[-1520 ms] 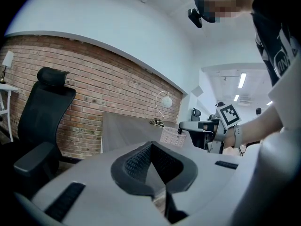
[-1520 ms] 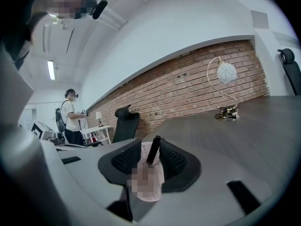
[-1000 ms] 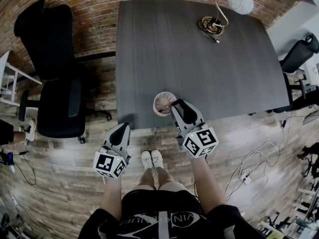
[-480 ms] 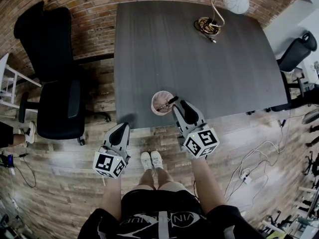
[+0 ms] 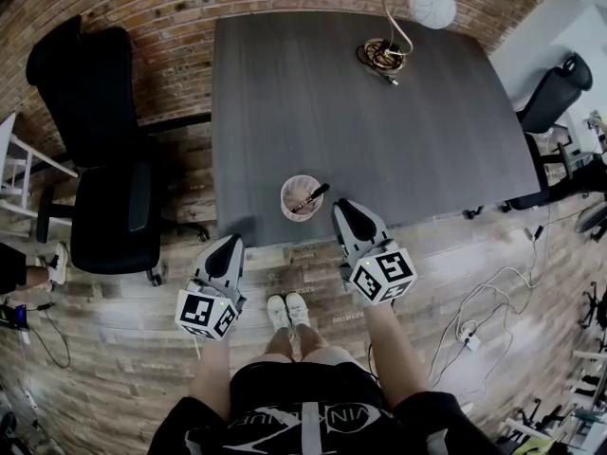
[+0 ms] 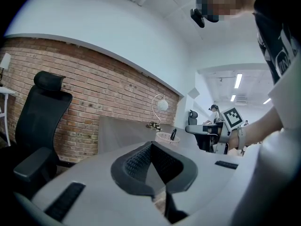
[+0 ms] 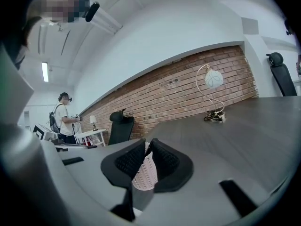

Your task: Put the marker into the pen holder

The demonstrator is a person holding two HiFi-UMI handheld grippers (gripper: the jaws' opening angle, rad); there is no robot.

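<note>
A pink mesh pen holder (image 5: pixel 287 197) stands near the front edge of the dark table (image 5: pixel 360 121). A black marker (image 5: pixel 311 196) leans inside it, its top over the right rim. My right gripper (image 5: pixel 343 205) hovers just right of the holder, apart from it. Its jaws are closing to a narrow gap with nothing between them, and the holder (image 7: pixel 142 173) shows through that gap. My left gripper (image 5: pixel 230 243) hangs off the table's front edge, left of the holder, shut and empty. From the left gripper view the holder (image 6: pixel 165 138) and marker (image 6: pixel 173 134) sit farther ahead.
A lamp with a round white shade (image 5: pixel 432 6) and a coiled cable (image 5: pixel 379 55) sit at the table's far side. A black office chair (image 5: pixel 104 178) stands left of the table, another (image 5: pixel 550 102) at the right. Brick wall behind; a person (image 7: pixel 66 121) stands far off.
My right gripper has let go of the marker, left it leaning in the holder and drawn back to the right and toward the table's front edge. The left gripper has stayed put.
</note>
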